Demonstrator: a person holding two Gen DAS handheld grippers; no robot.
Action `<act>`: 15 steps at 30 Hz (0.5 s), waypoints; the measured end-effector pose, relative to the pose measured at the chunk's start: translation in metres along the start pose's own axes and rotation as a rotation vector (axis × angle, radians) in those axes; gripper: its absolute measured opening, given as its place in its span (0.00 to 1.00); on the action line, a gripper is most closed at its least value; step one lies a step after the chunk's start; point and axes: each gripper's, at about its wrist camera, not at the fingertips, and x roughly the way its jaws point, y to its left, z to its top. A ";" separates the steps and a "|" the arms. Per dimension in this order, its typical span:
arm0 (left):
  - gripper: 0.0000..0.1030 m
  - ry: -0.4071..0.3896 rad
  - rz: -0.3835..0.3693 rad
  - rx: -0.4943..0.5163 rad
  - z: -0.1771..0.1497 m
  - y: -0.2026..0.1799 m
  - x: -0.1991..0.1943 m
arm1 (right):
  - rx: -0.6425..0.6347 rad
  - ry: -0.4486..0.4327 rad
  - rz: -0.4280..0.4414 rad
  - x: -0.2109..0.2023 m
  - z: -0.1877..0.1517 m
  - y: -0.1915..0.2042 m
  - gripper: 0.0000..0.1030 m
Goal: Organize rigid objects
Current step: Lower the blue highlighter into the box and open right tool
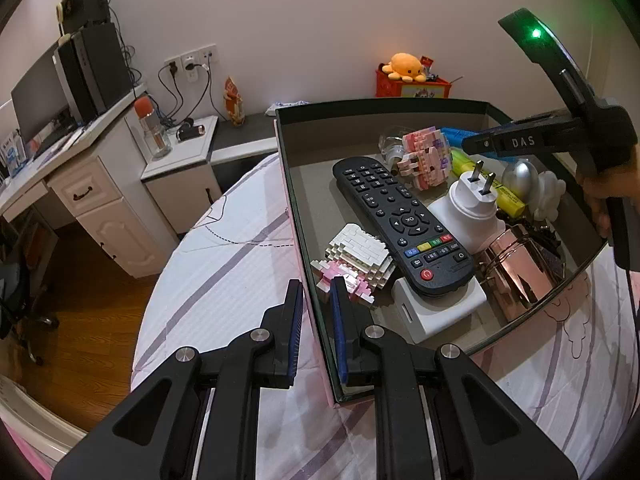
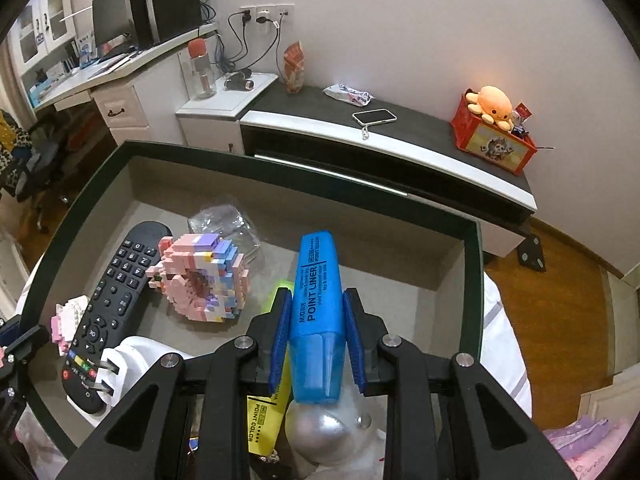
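Observation:
A dark-rimmed box (image 1: 320, 304) lies on the bed and holds several rigid objects. My left gripper (image 1: 316, 292) is shut on the box's left wall, one finger outside, one inside. My right gripper (image 2: 316, 304) is shut on a blue highlighter (image 2: 316, 304) and holds it above the box floor; it also shows in the left wrist view (image 1: 476, 142). In the box lie a black remote (image 1: 400, 220), a pink block donut (image 2: 204, 280), a white-pink block figure (image 1: 356, 260), a white plug adapter (image 1: 472, 208), a yellow highlighter (image 2: 264, 420) and a silver egg-shaped object (image 2: 332, 432).
A copper-coloured holder (image 1: 520, 272) and a white box (image 1: 440, 312) under the remote sit in the box's near corner. A clear plastic piece (image 2: 228, 224) lies at the back. Beyond the bed stand a low cabinet (image 2: 400, 140) with a phone, a red box with an orange plush (image 2: 492, 128), and a desk (image 1: 80, 168).

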 end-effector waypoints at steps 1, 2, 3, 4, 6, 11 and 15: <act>0.12 0.001 0.000 0.000 0.000 0.000 0.000 | 0.004 0.001 0.003 0.001 0.001 -0.001 0.26; 0.12 0.000 0.001 0.001 0.000 0.000 0.000 | 0.008 0.001 0.006 0.001 0.002 -0.001 0.26; 0.12 0.000 0.002 0.002 0.000 0.000 0.000 | 0.009 -0.001 0.006 0.000 0.003 -0.001 0.26; 0.12 0.000 0.002 0.003 0.000 0.000 0.000 | 0.005 -0.003 0.004 0.000 0.004 0.000 0.26; 0.12 -0.001 0.003 0.004 -0.001 0.001 0.000 | 0.005 -0.009 0.003 -0.001 0.006 0.002 0.26; 0.12 0.000 0.006 0.008 -0.001 0.000 -0.001 | 0.000 -0.005 0.013 0.000 0.006 0.006 0.26; 0.12 0.001 0.006 0.009 -0.001 0.000 0.000 | 0.018 -0.017 0.012 -0.006 0.004 0.002 0.26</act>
